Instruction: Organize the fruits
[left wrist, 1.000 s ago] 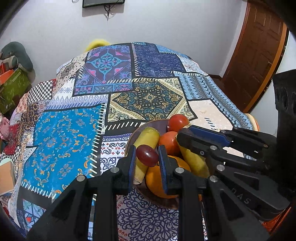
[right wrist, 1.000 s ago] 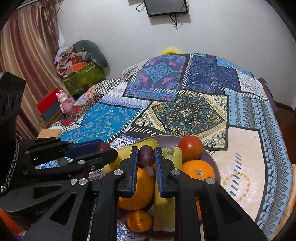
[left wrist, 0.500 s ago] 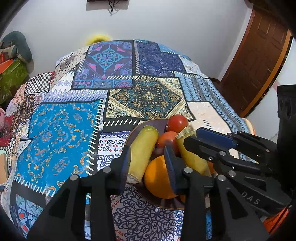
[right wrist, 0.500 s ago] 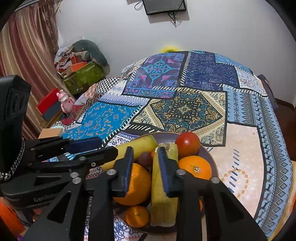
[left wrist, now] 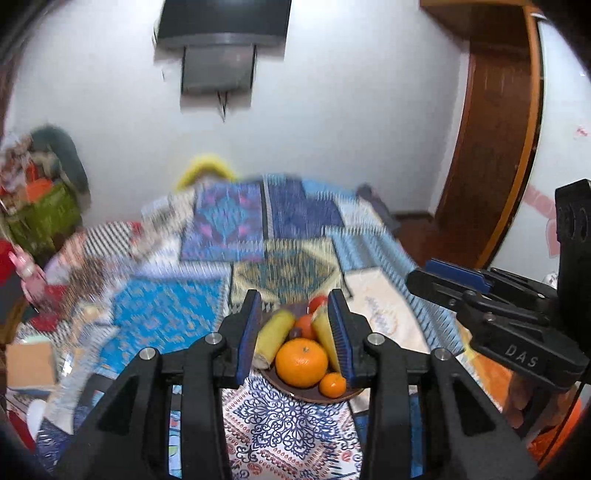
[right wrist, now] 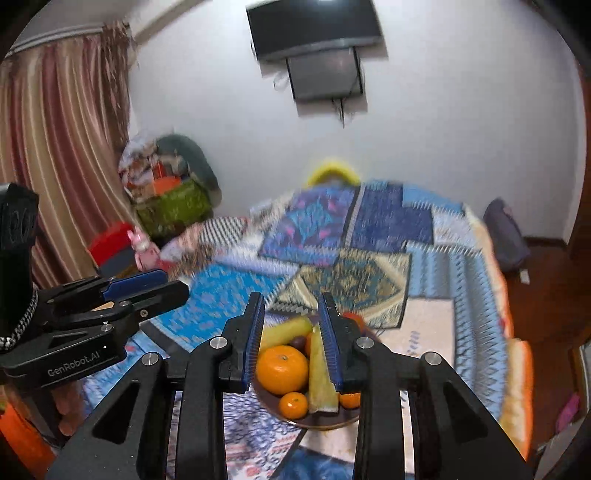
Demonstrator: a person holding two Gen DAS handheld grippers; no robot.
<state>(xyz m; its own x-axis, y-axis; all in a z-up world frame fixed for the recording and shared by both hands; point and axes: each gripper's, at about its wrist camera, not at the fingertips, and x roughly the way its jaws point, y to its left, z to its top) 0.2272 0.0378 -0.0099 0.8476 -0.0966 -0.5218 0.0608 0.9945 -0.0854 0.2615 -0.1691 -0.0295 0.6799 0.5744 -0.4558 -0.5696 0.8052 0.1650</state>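
A brown bowl (left wrist: 306,396) sits on the patchwork cloth near its front edge, also in the right wrist view (right wrist: 317,422). It holds a large orange (left wrist: 301,362), a small orange (left wrist: 332,384), two yellow-green pieces (left wrist: 275,338), a dark plum (right wrist: 299,341) and red tomatoes (left wrist: 317,303). My left gripper (left wrist: 295,332) is open and empty, raised well back from the bowl. My right gripper (right wrist: 291,339) is open and empty, also raised and back. Each gripper shows at the side of the other's view.
The patchwork cloth (right wrist: 354,251) covers a bed-like surface running back to a white wall. A wall-mounted screen (right wrist: 317,33) hangs above. Clutter, a green box (right wrist: 173,206) and a curtain stand at the left; a wooden door (left wrist: 495,140) at the right.
Both grippers let go of the plums over the bowl and opened, then pulled up and back from it. The views now tilt upward and are motion-blurred.
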